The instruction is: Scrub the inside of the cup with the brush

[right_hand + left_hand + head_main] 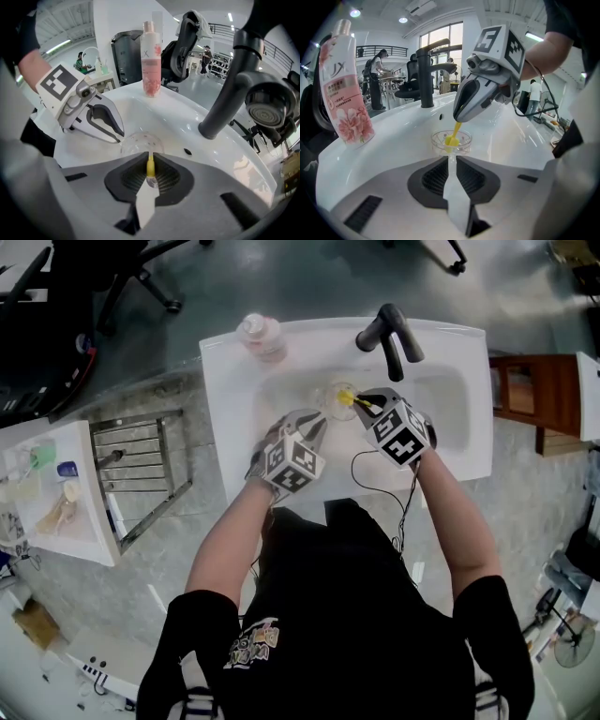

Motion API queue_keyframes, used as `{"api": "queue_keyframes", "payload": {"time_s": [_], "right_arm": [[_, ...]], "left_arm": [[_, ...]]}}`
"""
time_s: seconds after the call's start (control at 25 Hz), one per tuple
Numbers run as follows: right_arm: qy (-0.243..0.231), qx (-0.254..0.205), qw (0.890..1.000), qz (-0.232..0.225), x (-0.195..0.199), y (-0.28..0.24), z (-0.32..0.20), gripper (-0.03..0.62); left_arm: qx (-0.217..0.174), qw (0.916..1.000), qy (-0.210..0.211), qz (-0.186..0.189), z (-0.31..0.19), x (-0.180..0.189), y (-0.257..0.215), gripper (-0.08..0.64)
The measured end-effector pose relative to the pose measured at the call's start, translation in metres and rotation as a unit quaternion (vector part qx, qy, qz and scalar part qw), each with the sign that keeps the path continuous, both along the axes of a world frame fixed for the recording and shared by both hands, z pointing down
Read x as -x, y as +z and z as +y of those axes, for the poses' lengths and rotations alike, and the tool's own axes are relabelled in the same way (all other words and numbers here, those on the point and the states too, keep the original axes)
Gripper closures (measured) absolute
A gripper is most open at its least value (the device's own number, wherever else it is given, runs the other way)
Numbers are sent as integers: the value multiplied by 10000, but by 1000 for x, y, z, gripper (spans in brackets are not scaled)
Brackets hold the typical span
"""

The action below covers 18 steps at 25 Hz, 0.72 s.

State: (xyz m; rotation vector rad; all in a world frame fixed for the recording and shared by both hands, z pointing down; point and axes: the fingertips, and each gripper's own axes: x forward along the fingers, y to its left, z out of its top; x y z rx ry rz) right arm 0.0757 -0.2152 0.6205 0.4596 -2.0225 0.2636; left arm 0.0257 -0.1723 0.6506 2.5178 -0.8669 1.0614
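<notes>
Clear and likely light and slippery, the cup (465, 140) is pinched at its near rim by the left gripper (451, 158), while the right gripper (150, 164) clamps the stiff yellow brush (453, 137) by its handle.

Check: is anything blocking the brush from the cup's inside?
Nothing visible. The brush, held by the right gripper, dips through the open mouth of the cup; the left gripper grips only its wall.

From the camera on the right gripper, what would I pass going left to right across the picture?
Left gripper → pink bottle → black faucet. The clear cup lies below the bottle and overlaps it from side to side, so it is left out of the order.
</notes>
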Motion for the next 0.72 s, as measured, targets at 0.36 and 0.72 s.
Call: {"api": "queue_keyframes", "payload": {"time_s": [0.36, 0.72], "right_arm": [[-505, 276, 9978, 335, 1, 0, 17, 557], [-337, 720, 9968, -3, 7, 6, 31, 557]], "left_arm": [[-19, 10000, -30, 23, -1, 1, -2, 511], [-24, 10000, -52, 11, -1, 1, 0, 511]]}}
